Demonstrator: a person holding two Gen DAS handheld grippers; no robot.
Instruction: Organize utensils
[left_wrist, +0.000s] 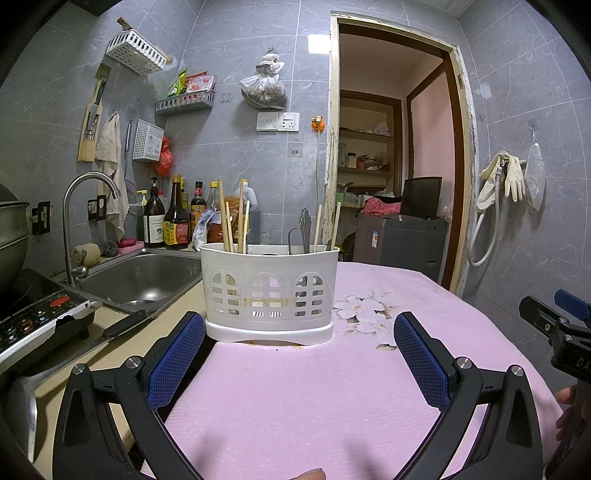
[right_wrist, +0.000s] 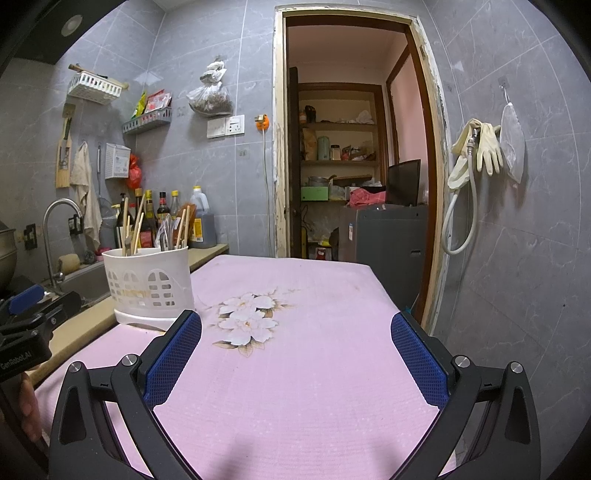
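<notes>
The utensil holder (left_wrist: 269, 291) stands on the surface's (left_wrist: 332, 398) left edge, chopsticks (left_wrist: 225, 221) inside, sink (left_wrist: 147, 277) to its left

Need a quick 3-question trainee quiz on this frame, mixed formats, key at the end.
1. True or false: the left gripper is shut on a chopstick.
2. Multiple choice: the white utensil caddy stands on A) the sink B) the pink floral cloth C) the induction cooker.
3. Fill in: in the caddy, the metal utensils stand in the ____-hand part as the left wrist view shows it.

Key
1. False. Both the left gripper and the right gripper are open and hold nothing.
2. B. It sits at the cloth's edge nearest the sink.
3. Right. Chopsticks fill the left part, with a few more on the right.
</notes>
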